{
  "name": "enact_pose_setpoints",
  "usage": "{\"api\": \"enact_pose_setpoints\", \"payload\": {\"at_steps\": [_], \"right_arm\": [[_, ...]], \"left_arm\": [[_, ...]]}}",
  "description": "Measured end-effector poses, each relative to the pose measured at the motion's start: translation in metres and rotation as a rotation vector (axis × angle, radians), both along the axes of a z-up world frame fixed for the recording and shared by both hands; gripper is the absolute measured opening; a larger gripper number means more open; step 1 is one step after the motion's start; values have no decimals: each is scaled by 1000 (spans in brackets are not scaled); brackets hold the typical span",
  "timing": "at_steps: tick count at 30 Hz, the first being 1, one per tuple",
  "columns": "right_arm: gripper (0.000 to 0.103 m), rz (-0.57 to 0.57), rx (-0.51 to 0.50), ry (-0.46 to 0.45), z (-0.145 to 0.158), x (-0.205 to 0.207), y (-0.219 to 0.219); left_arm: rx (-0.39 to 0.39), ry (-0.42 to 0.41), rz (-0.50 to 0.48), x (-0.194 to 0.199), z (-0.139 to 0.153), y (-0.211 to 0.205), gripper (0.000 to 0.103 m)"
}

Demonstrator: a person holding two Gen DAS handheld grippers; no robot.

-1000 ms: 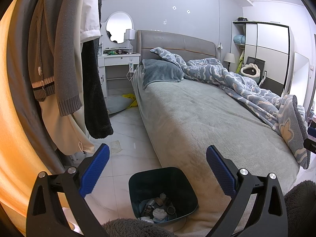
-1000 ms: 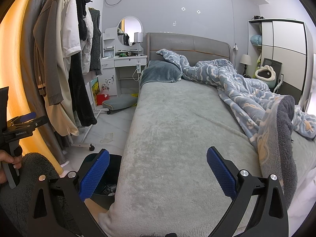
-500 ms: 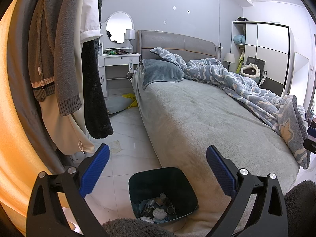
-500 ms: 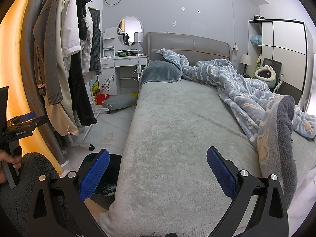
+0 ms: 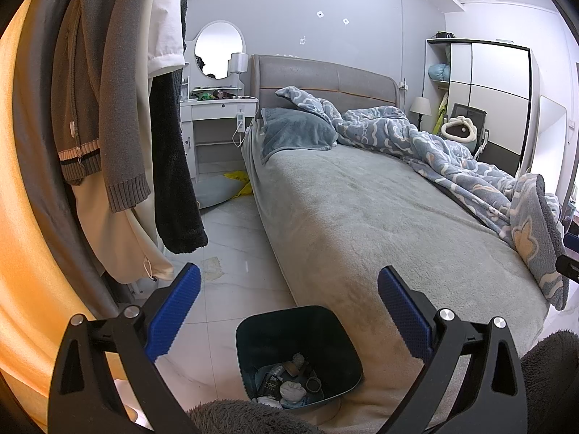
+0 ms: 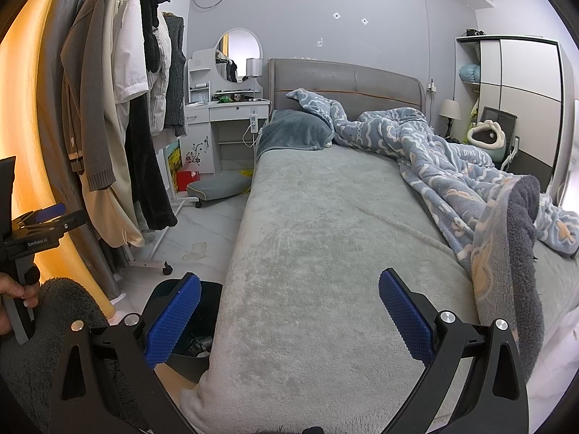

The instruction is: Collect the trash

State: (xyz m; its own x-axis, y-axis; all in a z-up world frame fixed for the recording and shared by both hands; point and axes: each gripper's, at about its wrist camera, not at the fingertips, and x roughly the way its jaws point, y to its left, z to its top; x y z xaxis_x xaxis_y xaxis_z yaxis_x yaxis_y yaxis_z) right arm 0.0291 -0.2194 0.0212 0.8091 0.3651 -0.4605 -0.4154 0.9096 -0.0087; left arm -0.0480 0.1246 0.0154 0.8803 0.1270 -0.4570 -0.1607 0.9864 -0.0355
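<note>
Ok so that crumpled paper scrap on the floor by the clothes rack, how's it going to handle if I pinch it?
The paper scrap looks thin and wrinkled, so it is probably floppy and very light. It lies nearly flat on glossy floor tiles, so it may slide rather than lift; the left gripper likely needs to catch a raised crease.

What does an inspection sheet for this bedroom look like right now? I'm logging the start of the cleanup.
Surface: white tile floor beside the bed.
Job's things: dark bin at the bed's foot corner, already holding trash; crumpled paper on the floor.
Clutter: yellow scrap and grey cushion near the desk.
Grippers: left gripper and right gripper both open, empty.
Cables: white cord hanging off the desk.
Surroundings: clothes rack, rumpled blanket, wardrobe.
</note>
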Motion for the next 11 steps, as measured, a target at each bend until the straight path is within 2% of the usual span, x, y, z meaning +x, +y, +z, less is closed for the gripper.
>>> {"api": "enact_pose_setpoints", "payload": {"at_steps": [11], "right_arm": [[100, 0, 0, 0, 0, 0, -1]], "left_arm": [[0, 3, 0, 0, 1, -2, 100]]}}
